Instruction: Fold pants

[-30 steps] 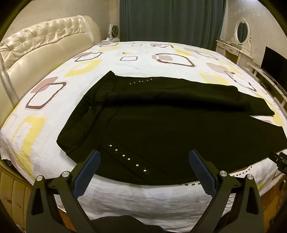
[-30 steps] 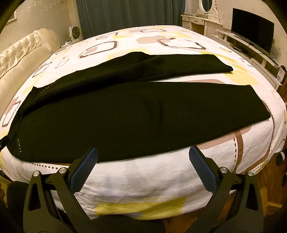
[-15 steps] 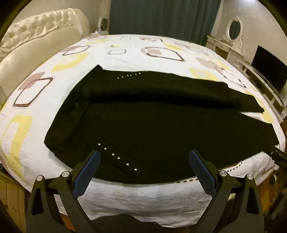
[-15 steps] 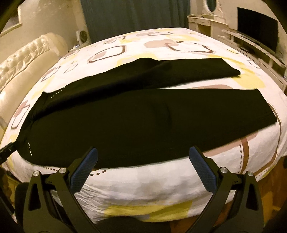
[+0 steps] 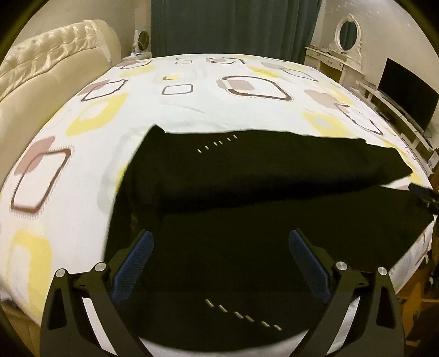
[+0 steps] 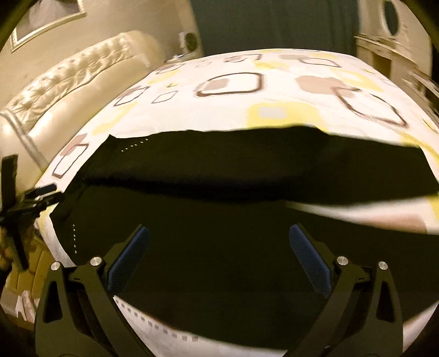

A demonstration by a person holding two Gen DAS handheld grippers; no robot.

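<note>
Black pants point(image 5: 247, 219) lie spread flat on the bed, waist to the left, both legs running to the right; small metal studs show near the waist. My left gripper point(image 5: 219, 244) is open and empty, low over the near leg by the waist. My right gripper point(image 6: 219, 241) is open and empty over the near leg point(image 6: 219, 247) further along. The left gripper also shows at the left edge of the right wrist view point(image 6: 33, 197). The right gripper shows at the right edge of the left wrist view point(image 5: 425, 192).
The bed sheet point(image 5: 192, 109) is white with yellow and brown squares. A cream tufted headboard point(image 5: 49, 60) stands at the left. A dark curtain point(image 5: 233, 24), a white dressing table with mirror point(image 5: 345, 55) and a TV point(image 5: 406, 90) stand beyond the bed.
Both grippers have moved forward and down over the near pant leg; the pants now fill the space between the fingers. Both stay open and the pants have not moved.
</note>
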